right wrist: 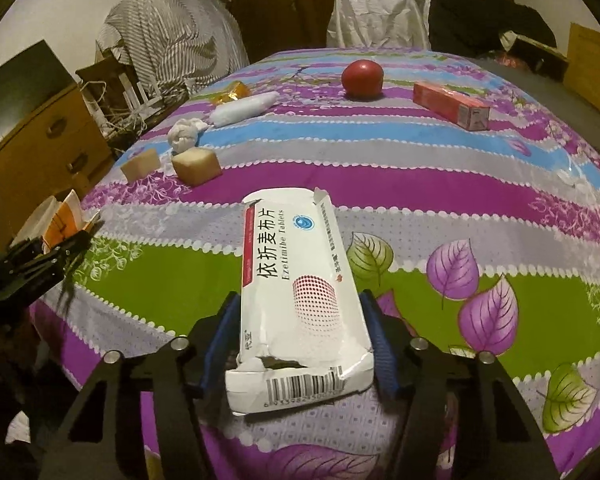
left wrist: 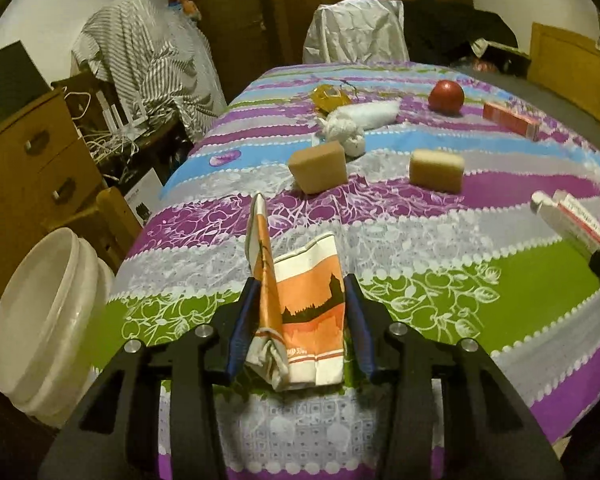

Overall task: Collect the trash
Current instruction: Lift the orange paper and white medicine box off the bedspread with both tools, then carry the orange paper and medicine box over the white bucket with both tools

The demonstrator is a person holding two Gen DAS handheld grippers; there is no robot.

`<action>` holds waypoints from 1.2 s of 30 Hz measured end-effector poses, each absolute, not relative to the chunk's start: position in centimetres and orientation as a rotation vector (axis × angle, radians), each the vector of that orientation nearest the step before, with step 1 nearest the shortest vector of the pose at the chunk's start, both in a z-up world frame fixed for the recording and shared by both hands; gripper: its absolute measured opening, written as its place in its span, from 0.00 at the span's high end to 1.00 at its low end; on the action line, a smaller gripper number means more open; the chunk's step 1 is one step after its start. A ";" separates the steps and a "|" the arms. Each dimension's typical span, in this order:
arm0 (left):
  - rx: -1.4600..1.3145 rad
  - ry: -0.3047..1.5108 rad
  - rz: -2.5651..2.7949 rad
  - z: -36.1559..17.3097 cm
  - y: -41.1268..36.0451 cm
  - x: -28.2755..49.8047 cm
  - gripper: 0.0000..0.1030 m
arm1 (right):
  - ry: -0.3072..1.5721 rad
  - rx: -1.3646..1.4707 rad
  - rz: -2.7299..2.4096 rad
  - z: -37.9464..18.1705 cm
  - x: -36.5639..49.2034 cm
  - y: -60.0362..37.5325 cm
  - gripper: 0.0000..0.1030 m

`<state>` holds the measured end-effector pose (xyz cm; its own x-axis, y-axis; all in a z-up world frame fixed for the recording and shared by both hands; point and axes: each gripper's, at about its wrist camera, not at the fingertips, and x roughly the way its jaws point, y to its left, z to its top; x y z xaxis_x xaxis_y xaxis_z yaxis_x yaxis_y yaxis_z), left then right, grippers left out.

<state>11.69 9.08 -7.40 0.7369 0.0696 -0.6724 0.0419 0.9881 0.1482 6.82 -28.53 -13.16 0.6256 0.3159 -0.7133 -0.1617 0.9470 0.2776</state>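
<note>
We grip a crumpled orange-and-white wrapper (left wrist: 300, 312) in our left gripper (left wrist: 302, 296); the white bucket (left wrist: 40, 320) sits just left, below the table edge. Our right gripper (right wrist: 300, 316) clamps the torn tablet box (right wrist: 296, 292), its long axis pointing away.

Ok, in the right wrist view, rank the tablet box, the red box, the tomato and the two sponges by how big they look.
1. tablet box, though it is nearest the camera, held in the right gripper, so its lead is unsure
2. red box
3. tomato
4. two sponges, too alike to separate
</note>
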 end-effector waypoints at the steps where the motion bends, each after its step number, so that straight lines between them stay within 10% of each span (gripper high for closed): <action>1: 0.149 0.738 0.016 -7.2 9.1 11.5 0.60 | 0.851 0.216 0.280 -13.1 6.8 -28.8 0.45; 36: -0.019 0.637 0.403 6.9 26.5 9.0 0.60 | 0.658 0.036 0.847 7.7 12.7 0.6 0.47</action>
<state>8.98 26.47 6.94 0.7290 0.3600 -0.5823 -0.3718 0.9224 0.1048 12.73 0.56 7.74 0.4780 0.7045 -0.5245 -0.6830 0.6736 0.2823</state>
